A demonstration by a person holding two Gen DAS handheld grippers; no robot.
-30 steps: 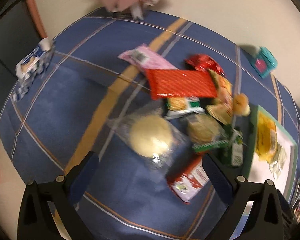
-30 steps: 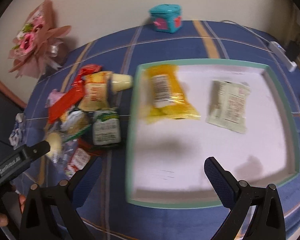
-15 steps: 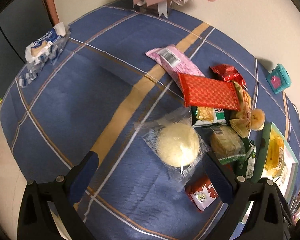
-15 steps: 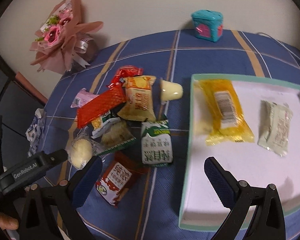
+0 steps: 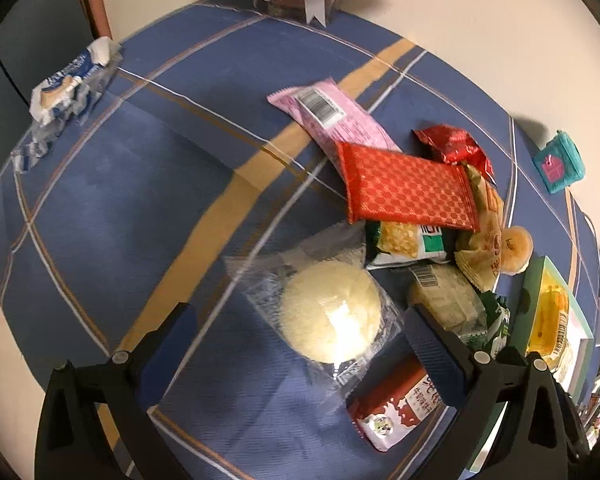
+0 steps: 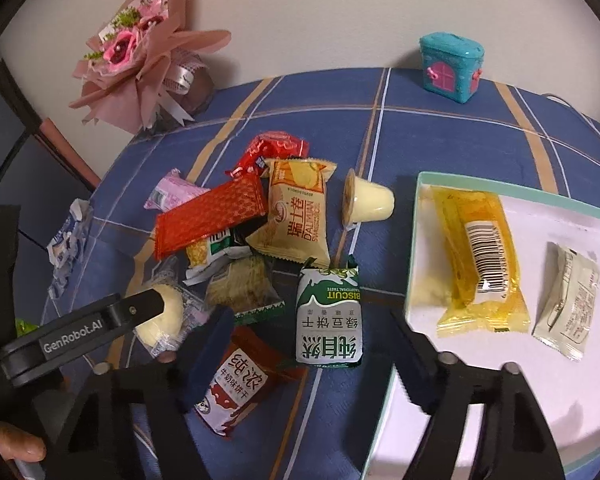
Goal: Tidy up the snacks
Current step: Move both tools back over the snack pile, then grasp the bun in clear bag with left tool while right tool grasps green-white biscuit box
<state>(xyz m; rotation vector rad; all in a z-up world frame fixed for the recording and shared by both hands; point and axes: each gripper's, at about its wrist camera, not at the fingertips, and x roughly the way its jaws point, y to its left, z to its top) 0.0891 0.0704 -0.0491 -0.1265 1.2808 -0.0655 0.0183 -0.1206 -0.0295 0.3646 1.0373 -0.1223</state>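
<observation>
A pile of snack packets lies on the blue plaid tablecloth (image 5: 140,200). My left gripper (image 5: 296,344) is open and points steeply down. A round pale bun in clear wrap (image 5: 330,322) lies between its fingers, untouched by the pads. My right gripper (image 6: 310,360) hangs over a green-and-white biscuit pack (image 6: 330,316). Its jaws are closing, and the pads stand apart from the pack. A red milk-biscuit pack (image 6: 236,384) lies by its left finger. The teal-rimmed white tray (image 6: 414,240) holds a yellow packet (image 6: 480,264) and a pale packet (image 6: 568,300).
The pile also holds a red wafer pack (image 6: 212,220), a pink pack (image 5: 332,116), a yellow cake pack (image 6: 300,212) and a jelly cup (image 6: 368,204). A pink bouquet (image 6: 140,52) and a teal toy house (image 6: 450,66) stand at the wall. A blue-white packet (image 5: 68,88) lies near the left table edge.
The right gripper swung left from over the tray to the snack pile, and its jaws narrowed. The left gripper sank closer to the bun, which now lies between its fingers.
</observation>
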